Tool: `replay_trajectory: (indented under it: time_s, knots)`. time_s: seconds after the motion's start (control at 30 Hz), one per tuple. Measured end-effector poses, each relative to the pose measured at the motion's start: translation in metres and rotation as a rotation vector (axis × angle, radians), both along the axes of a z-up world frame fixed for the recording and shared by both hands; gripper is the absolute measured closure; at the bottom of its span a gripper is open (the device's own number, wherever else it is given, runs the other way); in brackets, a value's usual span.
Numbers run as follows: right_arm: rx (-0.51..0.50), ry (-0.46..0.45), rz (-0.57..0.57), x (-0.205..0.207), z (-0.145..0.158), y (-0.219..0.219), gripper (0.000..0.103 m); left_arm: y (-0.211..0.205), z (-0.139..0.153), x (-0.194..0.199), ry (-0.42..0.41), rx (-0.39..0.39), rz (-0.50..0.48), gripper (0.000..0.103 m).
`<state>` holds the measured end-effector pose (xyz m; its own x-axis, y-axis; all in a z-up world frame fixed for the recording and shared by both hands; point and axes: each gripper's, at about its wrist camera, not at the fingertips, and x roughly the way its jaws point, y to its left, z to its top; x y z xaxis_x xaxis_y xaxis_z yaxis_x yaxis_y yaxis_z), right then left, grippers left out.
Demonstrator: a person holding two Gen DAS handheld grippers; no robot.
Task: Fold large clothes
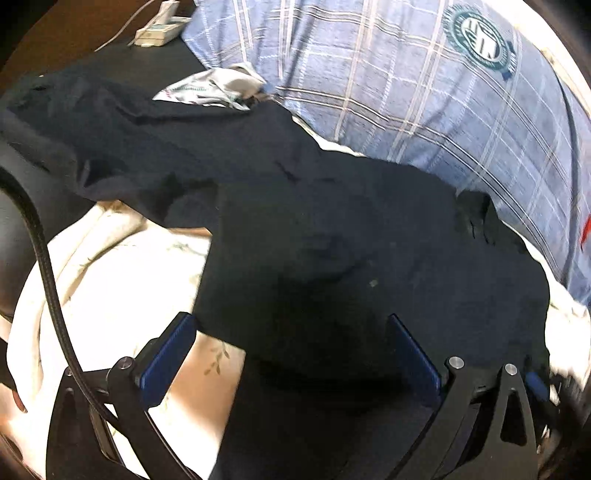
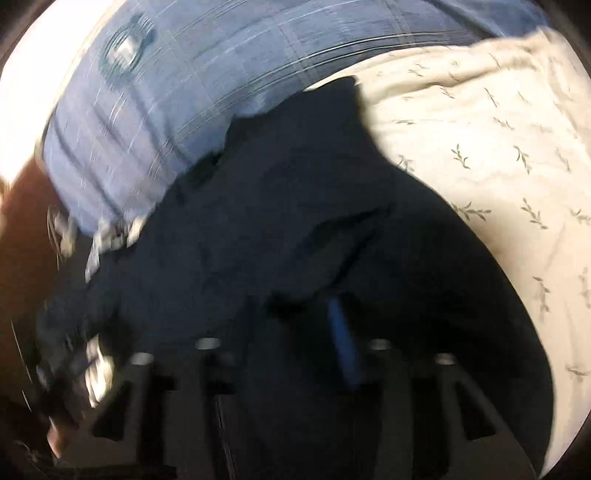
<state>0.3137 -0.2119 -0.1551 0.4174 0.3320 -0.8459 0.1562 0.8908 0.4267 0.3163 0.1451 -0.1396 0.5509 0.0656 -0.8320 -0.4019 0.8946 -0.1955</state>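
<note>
A large dark navy garment (image 1: pixel 332 240) lies spread over a bed, with one part stretching away to the far left. My left gripper (image 1: pixel 291 354) is open, its blue-padded fingers (image 1: pixel 168 358) wide apart just above the garment's near edge, holding nothing. In the right wrist view the same dark garment (image 2: pixel 295 221) fills the middle, and the frame is blurred by motion. My right gripper (image 2: pixel 299 332) sits low over the cloth; one blue pad (image 2: pixel 343 343) shows, and dark fabric bunches between the fingers, but the blur hides whether they are closed on it.
A blue plaid pillow (image 1: pixel 424 81) with a round emblem lies behind the garment. A cream sheet with a leaf print (image 1: pixel 122 280) covers the bed and also shows in the right wrist view (image 2: pixel 498 166). A white power strip (image 1: pixel 159 31) lies on a dark surface at the far left. A black cable (image 1: pixel 48 273) hangs at left.
</note>
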Motion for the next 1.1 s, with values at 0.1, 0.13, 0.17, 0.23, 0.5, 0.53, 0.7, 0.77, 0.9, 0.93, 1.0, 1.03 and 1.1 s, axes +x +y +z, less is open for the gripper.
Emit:
replay_trajectory:
  time_s: [0.1, 0.13, 0.17, 0.23, 0.5, 0.53, 0.7, 0.77, 0.9, 0.93, 1.0, 1.03, 1.1]
  knots:
    - [0.029, -0.008, -0.081, 0.015, -0.006, -0.013, 0.043, -0.001, -0.008, 0.003, 0.013, -0.005, -0.011, 0.001]
    - [-0.010, -0.014, -0.097, 0.019, -0.005, -0.017, 0.072, -0.002, -0.009, 0.003, 0.020, 0.001, -0.008, 0.001]
    - [-0.045, -0.013, -0.096, 0.022, -0.005, -0.022, 0.092, -0.001, -0.010, 0.002, 0.024, 0.007, -0.005, 0.001]
    - [-0.065, -0.021, -0.093, 0.024, -0.001, -0.032, 0.098, 0.000, -0.009, 0.001, 0.016, 0.013, -0.005, 0.001]
    - [-0.237, -0.086, -0.014, 0.019, 0.027, -0.025, 0.084, 0.060, 0.023, -0.019, -0.083, 0.057, 0.170, 0.001]
    - [-0.247, -0.102, -0.007, 0.014, 0.034, -0.021, 0.068, 0.081, 0.033, -0.028, -0.132, 0.027, 0.205, 0.001]
    - [-0.185, -0.212, 0.053, -0.015, 0.075, 0.013, 0.045, 0.170, 0.079, -0.073, -0.279, 0.042, 0.401, 0.001]
    - [-0.157, -0.225, 0.069, -0.021, 0.080, 0.025, 0.044, 0.205, 0.088, -0.086, -0.294, 0.064, 0.503, 0.001]
    - [-0.080, -0.215, 0.111, -0.022, 0.081, 0.051, 0.044, 0.254, 0.079, -0.091, -0.338, -0.039, 0.575, 0.002]
    - [-0.075, -0.214, 0.117, -0.023, 0.082, 0.057, 0.044, 0.263, 0.077, -0.090, -0.349, -0.066, 0.585, 0.003]
    - [-0.066, -0.213, 0.131, -0.024, 0.083, 0.066, 0.044, 0.283, 0.070, -0.087, -0.360, -0.128, 0.616, 0.002]
    - [-0.061, -0.212, 0.138, -0.024, 0.083, 0.068, 0.044, 0.285, 0.071, -0.086, -0.377, -0.132, 0.621, 0.001]
    - [-0.060, -0.214, 0.144, -0.024, 0.084, 0.074, 0.044, 0.290, 0.075, -0.077, -0.393, -0.137, 0.595, 0.006]
